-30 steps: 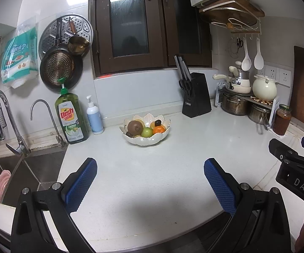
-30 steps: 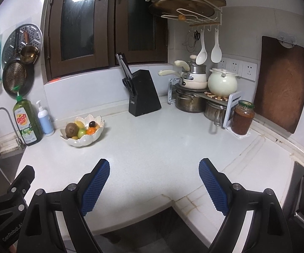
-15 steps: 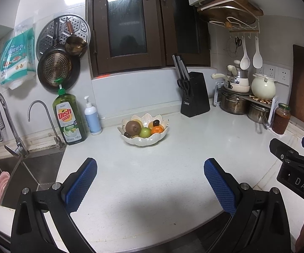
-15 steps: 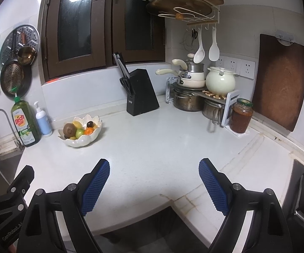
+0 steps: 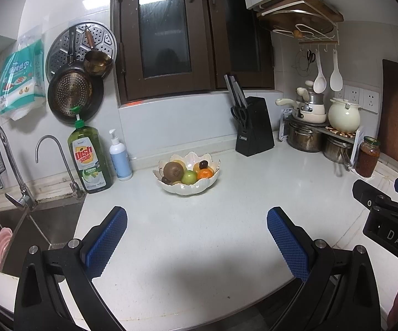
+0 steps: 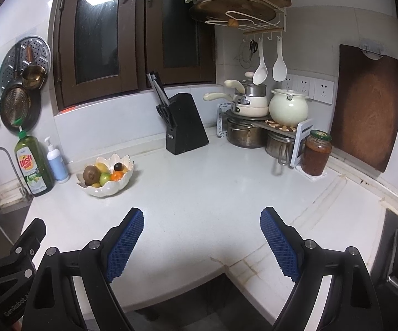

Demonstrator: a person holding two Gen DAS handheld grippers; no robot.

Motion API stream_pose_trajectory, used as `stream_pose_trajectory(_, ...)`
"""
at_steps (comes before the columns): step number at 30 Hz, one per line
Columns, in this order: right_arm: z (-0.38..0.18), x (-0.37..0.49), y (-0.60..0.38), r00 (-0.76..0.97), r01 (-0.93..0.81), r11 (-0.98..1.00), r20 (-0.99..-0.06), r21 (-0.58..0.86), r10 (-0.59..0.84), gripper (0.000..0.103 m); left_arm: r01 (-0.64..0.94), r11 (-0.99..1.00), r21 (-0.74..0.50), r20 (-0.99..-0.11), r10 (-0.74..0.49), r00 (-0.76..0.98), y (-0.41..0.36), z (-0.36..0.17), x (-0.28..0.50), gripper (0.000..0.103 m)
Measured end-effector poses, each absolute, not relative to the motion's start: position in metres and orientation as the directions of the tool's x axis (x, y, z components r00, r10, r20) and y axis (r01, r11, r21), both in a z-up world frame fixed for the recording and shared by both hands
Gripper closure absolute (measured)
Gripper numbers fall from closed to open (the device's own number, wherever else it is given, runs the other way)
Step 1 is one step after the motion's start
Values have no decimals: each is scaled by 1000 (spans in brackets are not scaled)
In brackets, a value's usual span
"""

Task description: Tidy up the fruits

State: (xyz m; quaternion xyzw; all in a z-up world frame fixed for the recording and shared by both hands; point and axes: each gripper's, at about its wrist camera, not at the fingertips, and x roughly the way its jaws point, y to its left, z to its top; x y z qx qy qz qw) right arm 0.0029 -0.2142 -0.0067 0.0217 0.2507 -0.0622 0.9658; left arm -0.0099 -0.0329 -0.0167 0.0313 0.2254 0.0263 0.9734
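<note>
A: Where is the fruit sitting?

B: A white scalloped fruit bowl (image 5: 187,186) is standing on the white counter (image 5: 226,234), near the back wall, just right of the dish soap bottle (image 5: 89,160) and the small pump bottle (image 5: 119,157). It is holding a brown kiwi (image 5: 173,169), a green apple (image 5: 189,177), an orange (image 5: 205,174), a small dark fruit (image 5: 204,163) and something yellow behind them.

A: And the tongs?

B: The left gripper (image 5: 196,238) is hovering over the near counter edge, jaws spread wide, gripping nothing. The right gripper (image 6: 201,241) is doing the same: blue pads (image 6: 125,241) far apart, nothing between them. Both are sitting well apart from the bowl.

A: Anything else sharing the counter?

B: A black knife block (image 6: 185,124) is standing by the window sill; a sauce jar (image 6: 316,153) is sitting beside the pot rack (image 6: 259,127) in the corner. The sink (image 5: 19,234) is lying at the far left.
</note>
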Motion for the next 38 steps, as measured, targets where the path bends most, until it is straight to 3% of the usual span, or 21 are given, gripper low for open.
stream_pose_trajectory(38,0,-5,-228,877,162,987,-460,14,-138,15,-7,997,75,-406,37,913,-51,-7,-11,0)
